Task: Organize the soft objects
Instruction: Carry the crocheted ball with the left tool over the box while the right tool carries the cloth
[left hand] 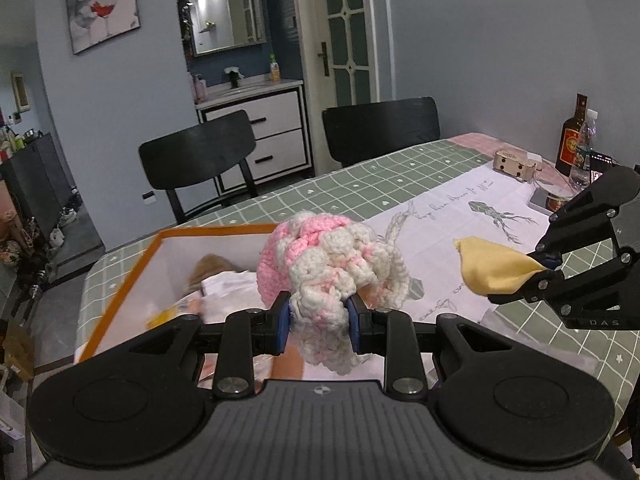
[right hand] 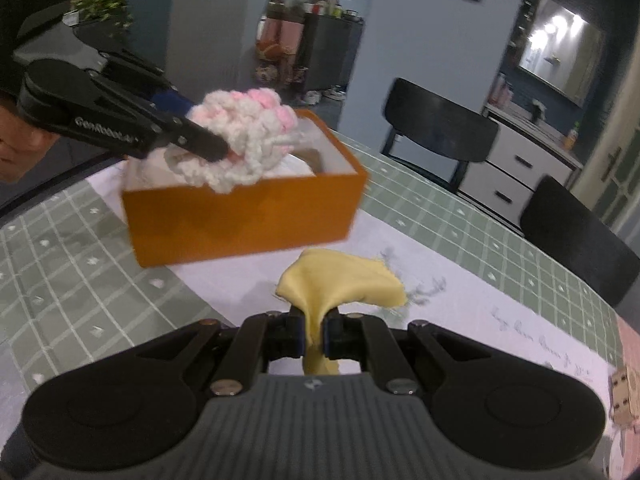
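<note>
walls (left hand: 500, 40) grey-blue; chairs (left hand: 200, 152) black; mirror (left hand: 226, 12) lit; door (left hand: 346, 32) glazed

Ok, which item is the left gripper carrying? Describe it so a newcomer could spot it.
Start at the orange box on the green checked tablecloth. Just above its open top, the left gripper pinches a crocheted bundle. It is chunky pink-and-white yarn, unlike the smooth yellow cloth held in the right gripper.
</note>
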`<action>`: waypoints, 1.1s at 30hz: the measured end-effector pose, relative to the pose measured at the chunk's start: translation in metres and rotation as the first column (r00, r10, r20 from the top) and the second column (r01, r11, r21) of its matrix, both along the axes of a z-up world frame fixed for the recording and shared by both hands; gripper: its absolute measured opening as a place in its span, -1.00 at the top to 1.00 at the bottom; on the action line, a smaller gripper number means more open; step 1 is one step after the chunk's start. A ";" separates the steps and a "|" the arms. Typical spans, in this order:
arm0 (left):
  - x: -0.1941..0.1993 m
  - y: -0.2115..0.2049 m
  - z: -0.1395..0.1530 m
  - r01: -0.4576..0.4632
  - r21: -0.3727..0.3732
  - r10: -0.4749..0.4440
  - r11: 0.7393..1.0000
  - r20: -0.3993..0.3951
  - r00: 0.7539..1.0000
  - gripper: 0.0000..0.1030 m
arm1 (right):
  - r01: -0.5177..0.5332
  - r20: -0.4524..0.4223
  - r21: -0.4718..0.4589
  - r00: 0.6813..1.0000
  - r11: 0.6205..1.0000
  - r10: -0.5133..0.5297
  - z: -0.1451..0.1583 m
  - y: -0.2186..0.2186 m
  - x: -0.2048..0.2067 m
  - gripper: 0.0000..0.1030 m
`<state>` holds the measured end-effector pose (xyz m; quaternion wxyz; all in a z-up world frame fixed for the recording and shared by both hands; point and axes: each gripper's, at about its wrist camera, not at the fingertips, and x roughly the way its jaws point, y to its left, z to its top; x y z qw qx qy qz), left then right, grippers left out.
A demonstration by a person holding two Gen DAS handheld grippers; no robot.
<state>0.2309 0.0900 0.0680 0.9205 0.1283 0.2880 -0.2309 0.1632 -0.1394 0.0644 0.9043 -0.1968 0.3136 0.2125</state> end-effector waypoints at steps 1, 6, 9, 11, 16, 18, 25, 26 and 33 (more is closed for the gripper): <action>-0.002 0.007 0.001 -0.009 -0.005 0.009 1.000 0.004 1.000 0.38 | -0.014 -0.004 -0.001 1.000 1.000 0.014 0.002 0.009 -0.001 0.89; -0.007 0.038 0.003 -0.055 -0.029 0.055 0.998 0.007 0.998 0.38 | -0.095 -0.033 0.022 0.995 0.995 0.096 0.010 0.052 -0.004 0.89; -0.009 0.054 0.003 -0.082 -0.030 0.082 0.996 0.002 0.997 0.38 | -0.141 -0.039 0.036 0.989 0.989 0.143 0.012 0.076 -0.004 0.89; -0.011 0.065 0.002 -0.100 -0.030 0.100 0.995 -0.002 0.995 0.38 | -0.168 -0.054 0.057 0.984 0.984 0.172 0.013 0.090 -0.002 0.89; -0.011 0.087 0.003 -0.138 -0.025 0.138 0.990 -0.009 0.990 0.38 | -0.228 -0.047 0.077 0.972 0.971 0.232 0.016 0.122 0.002 0.89; -0.008 0.094 0.003 -0.152 -0.033 0.152 0.988 -0.012 0.988 0.38 | -0.246 -0.044 0.091 0.967 0.965 0.251 0.018 0.131 0.007 0.89; 0.016 0.104 0.008 -0.180 -0.037 0.180 0.983 -0.013 0.984 0.38 | -0.245 -0.026 0.110 0.968 0.963 0.249 0.027 0.141 0.039 0.89; 0.021 0.105 0.008 -0.181 -0.041 0.180 0.983 -0.013 0.983 0.38 | -0.237 -0.024 0.112 0.970 0.965 0.241 0.029 0.140 0.046 0.89; 0.057 0.106 0.003 -0.190 -0.042 0.188 0.981 -0.034 0.982 0.38 | -0.155 -0.016 0.129 0.987 0.979 0.158 0.046 0.128 0.098 0.89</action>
